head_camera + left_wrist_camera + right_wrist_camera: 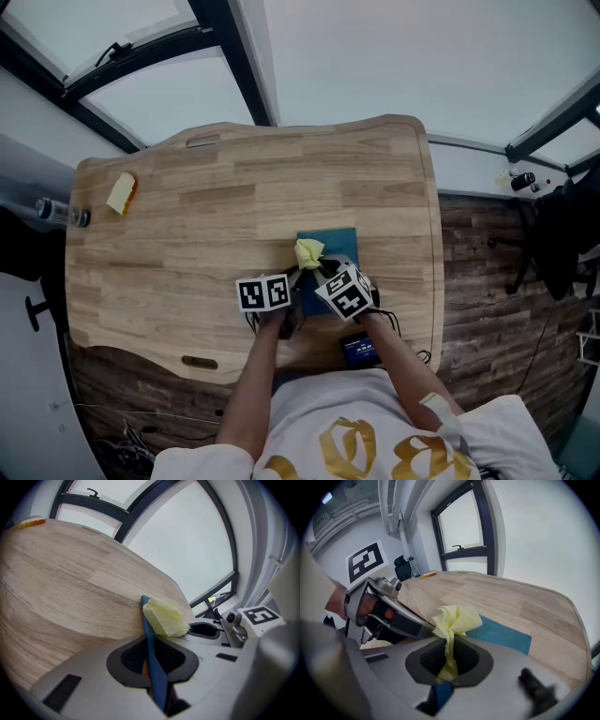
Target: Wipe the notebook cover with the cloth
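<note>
**Notebook pinned, cloth on the cover: wiping looks barely under way**

The blue notebook (332, 244) lies flat on the wooden table (187, 234), just below the middle of the head view and close to the person's body. The left gripper (151, 660) has its jaws pressed together on the notebook's thin edge. In the left gripper view the blue cover runs straight between the two pads, so the notebook is held steady at its near left side.

The right gripper (449, 658) pinches the yellow cloth (454, 619). The cloth's tail is squeezed between the pads and a crumpled bunch stands out in front of them. In the head view this bunch sits over the near left part of the cover, just beside the left gripper. Whether it presses on the cover or hangs just above it I cannot tell.

Judging by this, the set-up is done: the cloth is picked up and the notebook is secured. The wiping itself seems at an early point, because the cloth is at one corner and the rest of the cover, toward the top and right of the notebook, lies bare. The cover shows no dirt or streaks, so how much has been cleaned cannot be read. What is left, as I judge it, is to sweep the cloth across the bare part

A small yellow and orange object (121, 193) lies at the upper left of the table, well apart from the work
</note>
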Demonstrator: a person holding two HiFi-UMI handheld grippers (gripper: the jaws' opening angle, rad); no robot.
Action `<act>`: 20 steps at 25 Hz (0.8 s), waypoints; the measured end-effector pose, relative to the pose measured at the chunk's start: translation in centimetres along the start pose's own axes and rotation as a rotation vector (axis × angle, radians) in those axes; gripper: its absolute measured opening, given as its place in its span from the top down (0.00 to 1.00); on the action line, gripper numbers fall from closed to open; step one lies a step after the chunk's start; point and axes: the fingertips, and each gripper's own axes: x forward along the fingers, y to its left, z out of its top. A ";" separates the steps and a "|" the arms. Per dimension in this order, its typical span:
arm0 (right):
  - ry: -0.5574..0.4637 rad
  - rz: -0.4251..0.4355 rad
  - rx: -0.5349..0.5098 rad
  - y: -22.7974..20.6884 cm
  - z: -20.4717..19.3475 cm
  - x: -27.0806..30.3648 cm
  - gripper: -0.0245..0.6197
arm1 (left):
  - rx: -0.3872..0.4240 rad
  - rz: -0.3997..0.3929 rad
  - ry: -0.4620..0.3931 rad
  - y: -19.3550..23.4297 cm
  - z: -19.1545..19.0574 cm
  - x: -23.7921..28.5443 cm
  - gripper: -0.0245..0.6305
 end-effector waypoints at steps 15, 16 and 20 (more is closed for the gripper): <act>0.028 0.078 0.012 2.8 -2.8 -1.7 0.90 | 0.004 0.001 -0.002 -0.1 0.0 0.0 0.88; 0.032 0.090 0.017 3.2 -2.8 -1.9 0.90 | 0.004 0.002 -0.002 0.0 -0.1 0.0 0.88; 0.054 0.120 0.010 4.1 -3.5 -2.3 0.90 | 0.008 0.006 -0.004 -0.1 -0.1 0.0 0.88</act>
